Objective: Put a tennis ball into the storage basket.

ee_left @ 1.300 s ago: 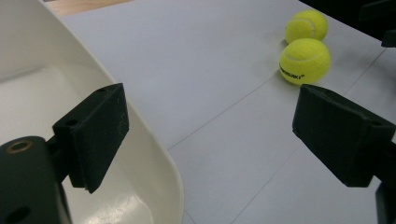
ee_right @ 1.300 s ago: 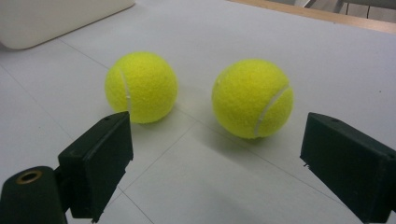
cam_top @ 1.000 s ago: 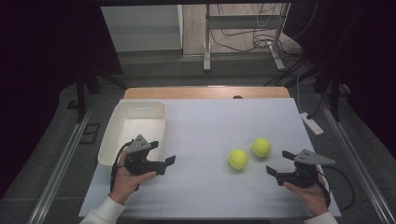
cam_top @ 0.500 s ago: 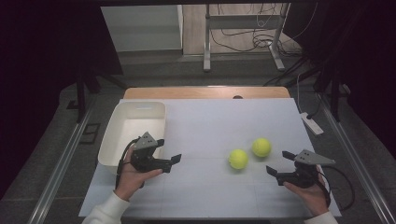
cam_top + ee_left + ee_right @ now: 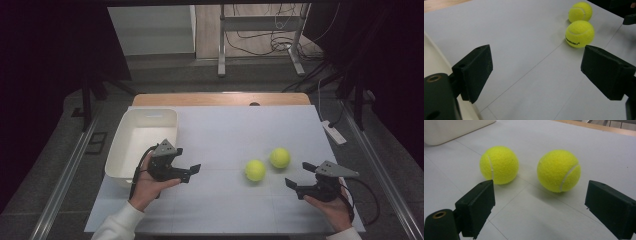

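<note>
**Both grippers open and empty, two balls on the table between them**

The left gripper (image 5: 192,172) is held in the person's left hand (image 5: 147,182), just beside the right wall of the white bin (image 5: 120,150). Its jaws are spread wide, and nothing is between them. In the left gripper view the two black pads (image 5: 475,72) stand far apart over the bare white table (image 5: 225,135), and they touch nothing. They point across the table toward the two yellow balls, which lie well apart from this gripper.

The right gripper (image 5: 299,180) is held in the right hand (image 5: 330,205) near the right edge of the table. Its jaws are also spread wide and hold nothing. In the right gripper view the pads (image 5: 477,206) are low over the table, and both balls lie just beyond them, not between them and not touched.

The near ball (image 5: 255,170) rests on the table between the two grippers, closer to the right one. The far ball (image 5: 280,157) lies just beside it, a little further from the person and to the right. The two balls are near each other, with a small gap between them. Both are outside the bin.
</note>
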Demonstrator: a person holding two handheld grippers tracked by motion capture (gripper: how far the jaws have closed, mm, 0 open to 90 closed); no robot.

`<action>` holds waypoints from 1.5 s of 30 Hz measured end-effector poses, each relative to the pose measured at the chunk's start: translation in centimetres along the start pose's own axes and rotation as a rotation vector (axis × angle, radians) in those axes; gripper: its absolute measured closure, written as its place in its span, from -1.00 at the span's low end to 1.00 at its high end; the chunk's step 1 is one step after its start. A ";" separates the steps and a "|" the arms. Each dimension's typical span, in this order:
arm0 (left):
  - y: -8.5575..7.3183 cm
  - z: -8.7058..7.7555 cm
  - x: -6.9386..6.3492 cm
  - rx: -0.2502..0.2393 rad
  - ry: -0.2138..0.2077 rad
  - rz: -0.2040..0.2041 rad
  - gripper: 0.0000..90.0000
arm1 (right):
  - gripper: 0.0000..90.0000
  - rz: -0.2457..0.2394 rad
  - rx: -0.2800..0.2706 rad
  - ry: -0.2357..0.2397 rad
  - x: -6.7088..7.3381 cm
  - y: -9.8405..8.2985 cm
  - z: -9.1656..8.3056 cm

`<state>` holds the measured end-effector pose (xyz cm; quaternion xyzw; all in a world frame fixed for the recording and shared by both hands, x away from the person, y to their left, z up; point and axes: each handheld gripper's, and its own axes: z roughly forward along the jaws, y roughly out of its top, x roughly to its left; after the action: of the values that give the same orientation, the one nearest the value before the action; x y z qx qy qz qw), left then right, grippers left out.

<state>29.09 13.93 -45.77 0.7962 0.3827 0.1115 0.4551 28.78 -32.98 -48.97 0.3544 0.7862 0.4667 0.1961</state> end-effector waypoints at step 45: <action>2.6 3.7 -1.3 0.055 -0.062 0.052 -0.74 | -0.79 -0.003 0.013 0.002 -0.1 -0.2 0.2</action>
<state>31.54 9.85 -45.52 0.8212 0.3505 0.0879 0.4417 28.88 -32.94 -49.23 0.3540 0.7899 0.4617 0.1936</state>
